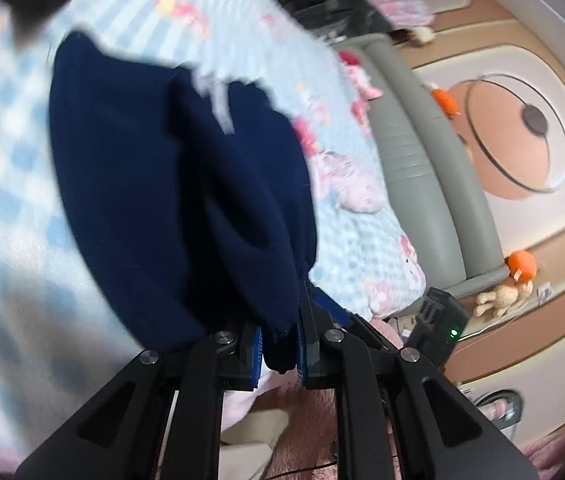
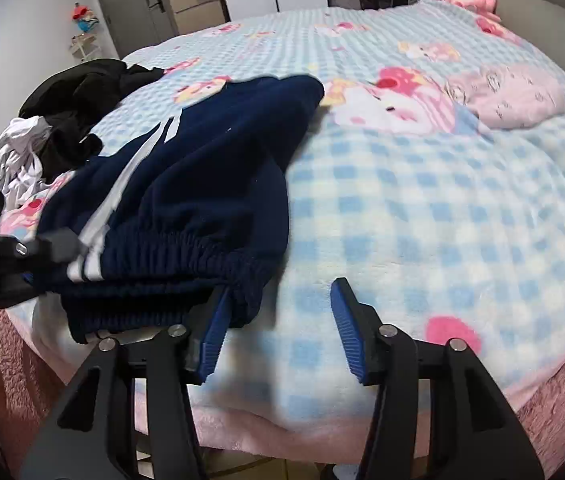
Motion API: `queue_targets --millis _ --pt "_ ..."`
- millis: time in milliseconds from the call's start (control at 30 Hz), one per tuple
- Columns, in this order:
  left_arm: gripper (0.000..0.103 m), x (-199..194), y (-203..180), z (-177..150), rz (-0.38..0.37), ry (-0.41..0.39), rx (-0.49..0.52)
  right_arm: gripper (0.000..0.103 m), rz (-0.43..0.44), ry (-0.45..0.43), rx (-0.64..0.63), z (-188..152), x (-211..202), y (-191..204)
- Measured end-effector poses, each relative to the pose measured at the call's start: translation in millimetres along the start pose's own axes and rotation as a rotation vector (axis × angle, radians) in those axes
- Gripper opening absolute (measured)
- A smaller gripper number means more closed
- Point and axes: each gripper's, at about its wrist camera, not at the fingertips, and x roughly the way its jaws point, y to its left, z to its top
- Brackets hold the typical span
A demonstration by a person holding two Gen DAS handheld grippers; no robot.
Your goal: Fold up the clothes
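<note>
Left gripper point(image 1: 280, 344) was clamped on a fold of the navy pants point(image 1: 170, 184), blue pads point(image 1: 257, 354) pressed on the cloth from both sides. Right gripper point(image 2: 278, 332) sat with jaws wide apart and nothing between them; its left pad point(image 2: 214, 332) touched the elastic waistband point(image 2: 170, 256), the other pad was over bare blanket point(image 2: 442, 208).

Pants lay bunched on the near left part of the bed, waistband toward the near edge, white side stripes point(image 2: 122, 188) up, the far end reaching toward bed centre. In the right view the left gripper point(image 2: 22, 256) showed at the waistband's left end, blurred.

Open room: the checked blanket right of the pants was bare out to a pink garment point(image 2: 510, 100) near the far right. The near bed edge ran just under the right gripper, pink cover point(image 2: 554, 412) hanging below it. A dark and white clothes heap point(image 2: 62, 120) sat at the far left edge, just beside the pants. Grey headboard point(image 1: 414, 160) bounded the far side.

Containers: could not tell any held anything.
</note>
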Motion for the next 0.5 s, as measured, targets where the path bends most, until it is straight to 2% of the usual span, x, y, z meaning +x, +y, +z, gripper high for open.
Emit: queue_targets --millis 67,133,200,267,300,367,433,500 --pt "0.013 6 -5 -5 0.066 0.023 0.037 0.054 0.01 -0.009 -0.003 0 -1 -1" --pt "0.013 26 2 -8 0.167 0.085 0.015 0.055 0.018 0.004 0.0 -1 1 -3" --pt "0.016 33 13 -10 0.176 0.097 -0.035 0.057 0.024 0.03 0.002 -3 6 -3" --pt "0.019 25 -1 -6 0.188 0.035 0.023 0.057 0.01 0.051 -0.038 -3 6 1" --pt "0.03 18 -10 -4 0.197 -0.005 0.069 0.057 0.01 0.051 -0.061 -2 2 3" --pt "0.039 9 -27 -1 0.216 -0.07 0.145 0.057 0.061 0.015 -0.034 3 -6 -2" --pt "0.036 15 -22 3 0.233 -0.062 0.109 0.057 0.111 -0.021 -0.008 7 -14 -6" --pt "0.023 25 -12 4 0.249 -0.028 0.06 0.057 0.162 -0.057 0.018 12 -23 -11"
